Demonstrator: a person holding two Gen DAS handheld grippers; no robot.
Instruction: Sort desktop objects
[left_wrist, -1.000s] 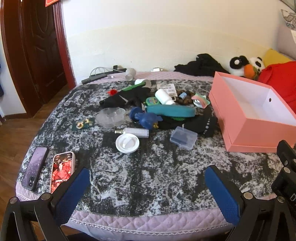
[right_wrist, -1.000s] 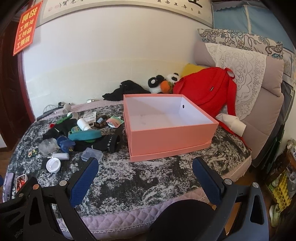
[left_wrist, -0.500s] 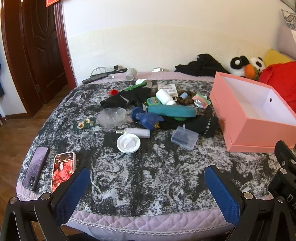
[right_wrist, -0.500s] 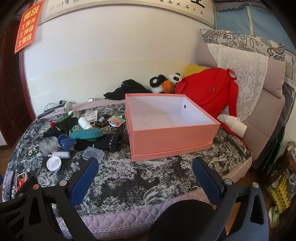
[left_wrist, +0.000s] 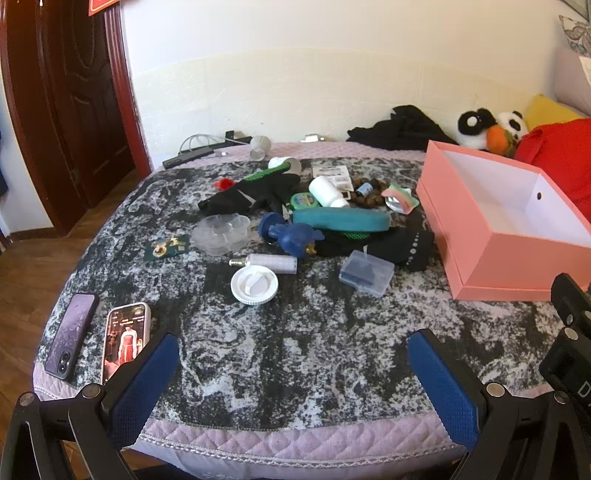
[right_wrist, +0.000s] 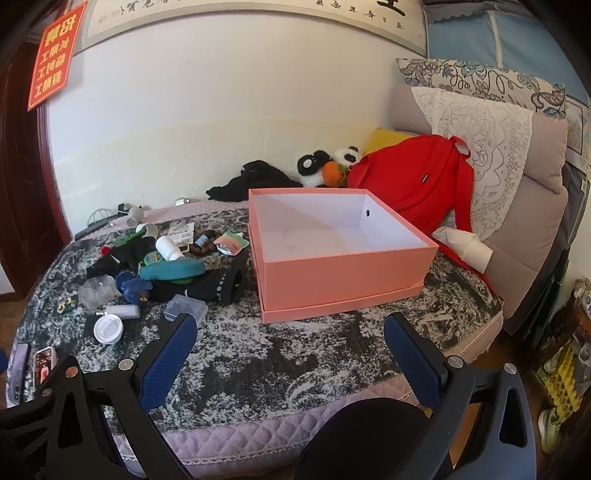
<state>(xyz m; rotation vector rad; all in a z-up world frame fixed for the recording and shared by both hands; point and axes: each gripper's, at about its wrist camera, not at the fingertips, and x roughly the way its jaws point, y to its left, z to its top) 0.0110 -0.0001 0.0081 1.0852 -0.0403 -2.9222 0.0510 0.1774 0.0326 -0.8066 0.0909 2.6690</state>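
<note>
Desktop clutter ahead of the wide-open, empty left gripper (left_wrist: 293, 376), from its left: two phones (left_wrist: 98, 341), one white round lid (left_wrist: 254, 285), one clear plastic case (left_wrist: 366, 272). Past them, one blue toy (left_wrist: 290, 233) and black gloves (left_wrist: 384, 242). One open pink cardboard box (right_wrist: 341, 271) ahead of the right gripper (right_wrist: 290, 350), jaws spread, empty.

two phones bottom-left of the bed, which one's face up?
The white-cased phone, screen lit and showing a figure in red. The purple phone beside it lies face down, camera lenses showing.

Phones I count: two (left_wrist: 71, 334) (left_wrist: 125, 338), bed's near-left corner
Pink box (left_wrist: 509, 236): one
White lid (left_wrist: 254, 285): one
Clear cases: two (left_wrist: 366, 272) (left_wrist: 221, 233)
</note>
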